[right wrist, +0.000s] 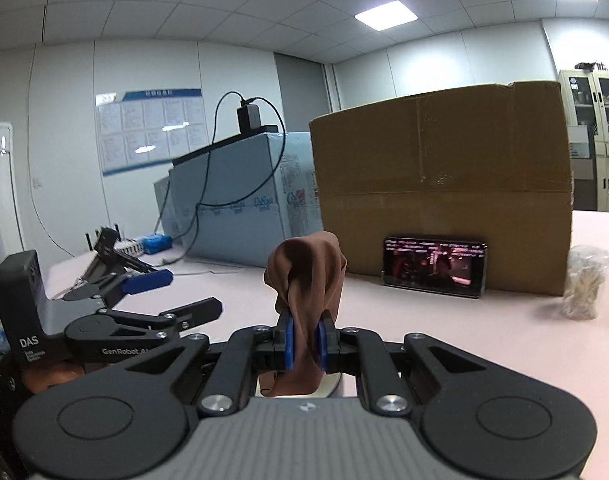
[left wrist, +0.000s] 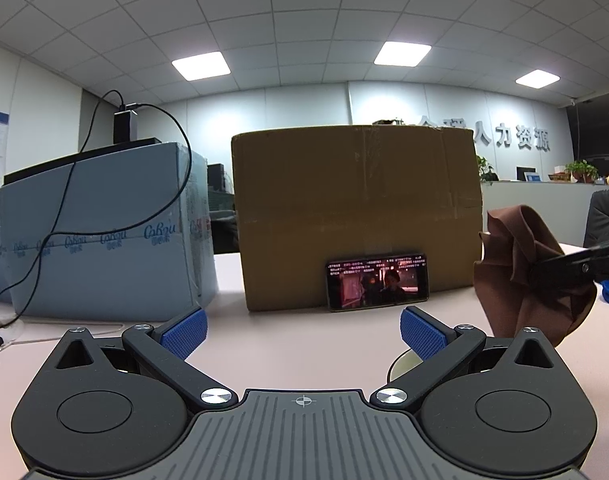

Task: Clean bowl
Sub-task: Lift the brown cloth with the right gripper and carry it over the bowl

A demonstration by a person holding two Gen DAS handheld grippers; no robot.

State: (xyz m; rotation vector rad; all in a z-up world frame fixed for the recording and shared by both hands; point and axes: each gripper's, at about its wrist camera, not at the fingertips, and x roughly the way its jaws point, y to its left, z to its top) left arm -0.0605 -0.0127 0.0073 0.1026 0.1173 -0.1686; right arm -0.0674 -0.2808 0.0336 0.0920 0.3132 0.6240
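Right gripper clamped on soft, limp brown cloth; left gripper spread, empty; bowl rim barely visible below, probably rigid, best steadied at rim.

Left tool: black linkage arms, blue knurled pads, silver screws, grey ribbed base.
Right tool: same black-and-grey build, blue pads.
Markings: white "DAS", "GenRobot.AI".

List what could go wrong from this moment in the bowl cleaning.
1. The right gripper pinches only a narrow fold of the brown cloth; wiping may pull it free.
2. The left gripper is open and empty, so nothing steadies the bowl, barely visible.
3. The phone leaning on the cardboard box could be knocked.
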